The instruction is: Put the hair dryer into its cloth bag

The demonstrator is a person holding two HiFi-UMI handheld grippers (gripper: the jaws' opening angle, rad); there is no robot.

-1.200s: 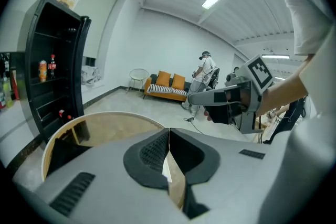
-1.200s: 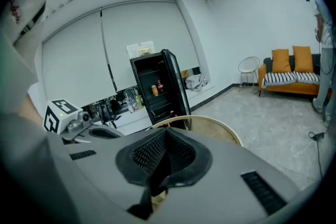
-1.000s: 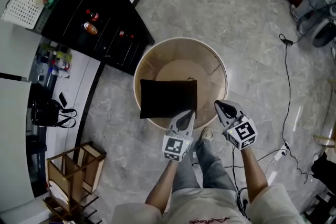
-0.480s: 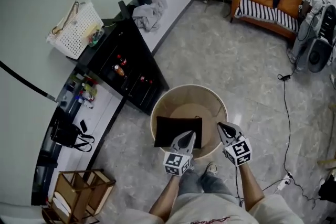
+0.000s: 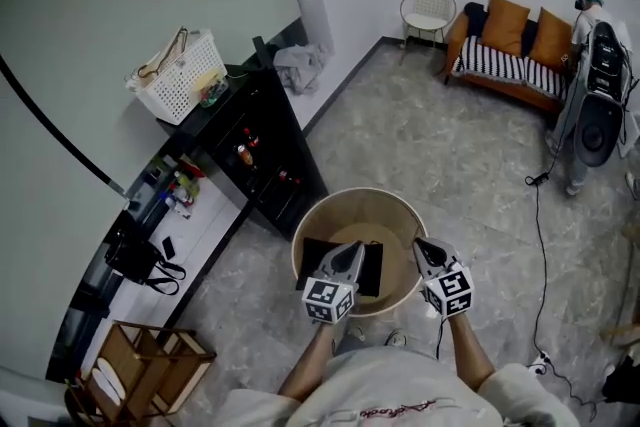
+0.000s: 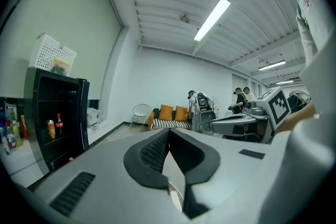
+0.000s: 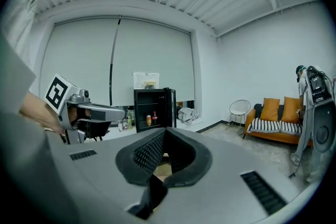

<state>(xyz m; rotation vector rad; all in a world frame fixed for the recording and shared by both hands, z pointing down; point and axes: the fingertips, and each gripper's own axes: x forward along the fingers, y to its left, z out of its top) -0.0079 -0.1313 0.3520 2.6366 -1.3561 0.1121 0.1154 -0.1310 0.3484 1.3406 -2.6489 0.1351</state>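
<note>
A flat black cloth bag (image 5: 372,267) lies on a round wooden table (image 5: 398,207); its near edge is hidden behind my left gripper. No hair dryer shows in any view. My left gripper (image 5: 356,247) hangs above the bag's near side, jaws shut with nothing between them. My right gripper (image 5: 419,244) hovers over the table's right rim, also shut and empty. Both point nearly level across the room. In the left gripper view the shut jaws meet in the middle and the right gripper (image 6: 247,121) shows at the right; the right gripper view shows the left gripper (image 7: 86,113) at the left.
A black cabinet (image 5: 255,160) with drink cans stands left of the table, a white basket (image 5: 182,75) on top. A wooden rack (image 5: 140,370) is at lower left. A striped sofa (image 5: 505,65), a white chair (image 5: 428,10) and a person (image 5: 590,55) are far off. A cable (image 5: 540,225) crosses the floor.
Both grippers have risen well above the table, staying shut. The head view has lifted too, so the table and bag look smaller and more of the room shows.
</note>
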